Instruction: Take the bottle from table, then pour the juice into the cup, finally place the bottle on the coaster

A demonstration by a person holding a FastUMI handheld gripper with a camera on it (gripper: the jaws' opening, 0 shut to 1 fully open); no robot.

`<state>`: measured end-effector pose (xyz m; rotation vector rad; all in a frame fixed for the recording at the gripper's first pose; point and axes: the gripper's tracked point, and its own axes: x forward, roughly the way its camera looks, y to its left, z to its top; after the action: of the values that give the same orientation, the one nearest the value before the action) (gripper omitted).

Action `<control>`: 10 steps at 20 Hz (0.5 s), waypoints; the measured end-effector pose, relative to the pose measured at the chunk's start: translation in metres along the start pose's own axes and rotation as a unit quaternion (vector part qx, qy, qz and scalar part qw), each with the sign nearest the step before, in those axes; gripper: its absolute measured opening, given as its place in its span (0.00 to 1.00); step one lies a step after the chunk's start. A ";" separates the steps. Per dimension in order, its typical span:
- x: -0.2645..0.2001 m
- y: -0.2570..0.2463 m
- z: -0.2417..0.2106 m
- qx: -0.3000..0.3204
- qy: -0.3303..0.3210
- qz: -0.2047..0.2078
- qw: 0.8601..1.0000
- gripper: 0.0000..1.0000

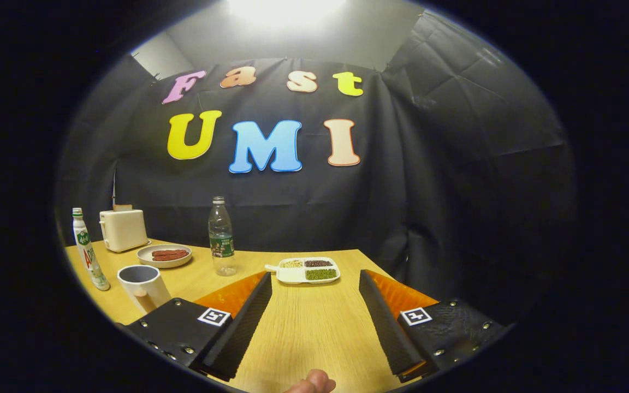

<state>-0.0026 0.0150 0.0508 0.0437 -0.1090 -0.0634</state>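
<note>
My gripper (315, 274) is open above the wooden table (303, 333), with nothing between its fingers. A clear plastic bottle (221, 237) with a green label stands upright beyond the left finger, near the booth wall. Further left, a white bottle (88, 252) with a green cap stands at the table's left edge. A white cup (142, 286) stands right of that white bottle, just outside the left finger. Both bottles and the cup are apart from the gripper.
A white divided tray (308, 270) of beans and grains lies just ahead of the fingertips. A plate of sausages (164, 255) and a white toaster (123, 229) sit at the back left. A person's fingertip (312, 383) shows between the fingers' bases.
</note>
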 end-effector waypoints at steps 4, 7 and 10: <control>-0.039 0.047 0.036 0.005 -0.016 -0.044 0.999 0.98; -0.075 0.117 0.045 0.013 -0.028 -0.047 0.998 0.97; -0.103 0.207 0.052 0.028 -0.048 0.016 0.998 0.97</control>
<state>-0.0979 0.2257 0.1016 0.0953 -0.2066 -0.0302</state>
